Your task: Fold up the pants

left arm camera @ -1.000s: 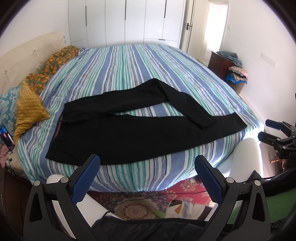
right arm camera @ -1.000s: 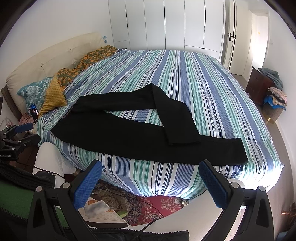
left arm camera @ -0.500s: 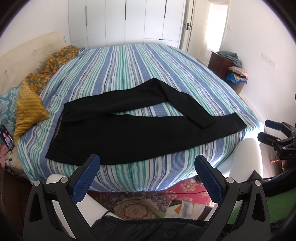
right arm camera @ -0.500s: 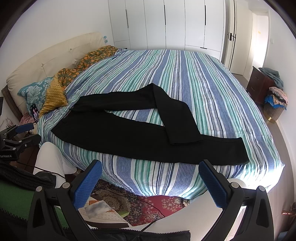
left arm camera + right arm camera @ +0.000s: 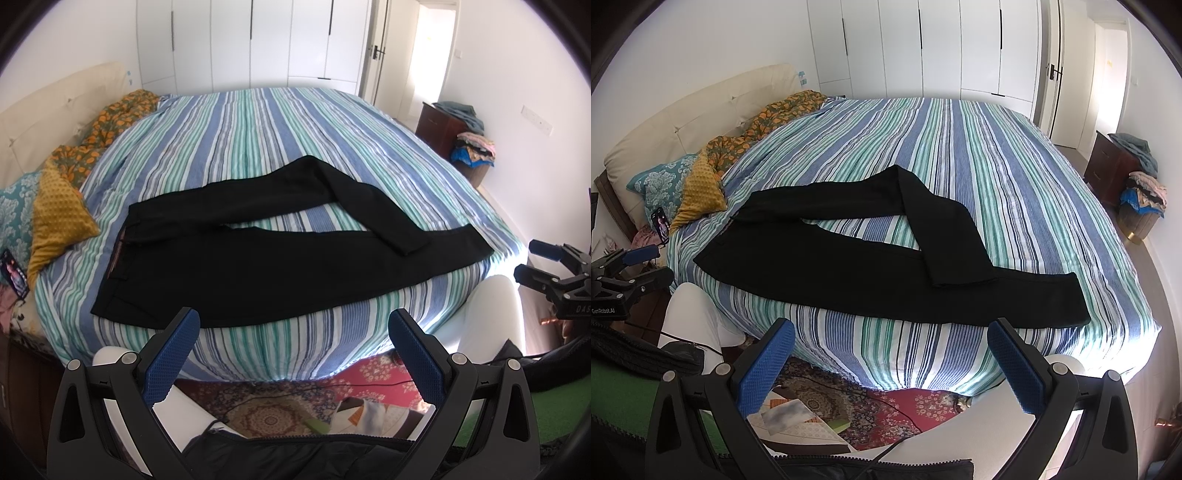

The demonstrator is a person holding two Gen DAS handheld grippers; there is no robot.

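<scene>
Black pants (image 5: 266, 266) lie flat on the striped bed (image 5: 258, 140), waistband to the left, near leg stretched right along the front edge. The far leg is bent back so its cuff lies across the near leg (image 5: 956, 254). My left gripper (image 5: 293, 325) is open and empty, held off the bed in front of the pants' seat. My right gripper (image 5: 892, 336) is open and empty, in front of the near leg's lower part. Each gripper shows at the edge of the other's view, the right one (image 5: 535, 262) and the left one (image 5: 646, 264).
Pillows and an orange floral blanket (image 5: 701, 177) lie at the headboard on the left. A phone (image 5: 661, 225) stands by the pillows. A patterned rug (image 5: 266, 417) with cables and papers covers the floor below. A dark cabinet with piled clothes (image 5: 1134, 181) stands at the right wall.
</scene>
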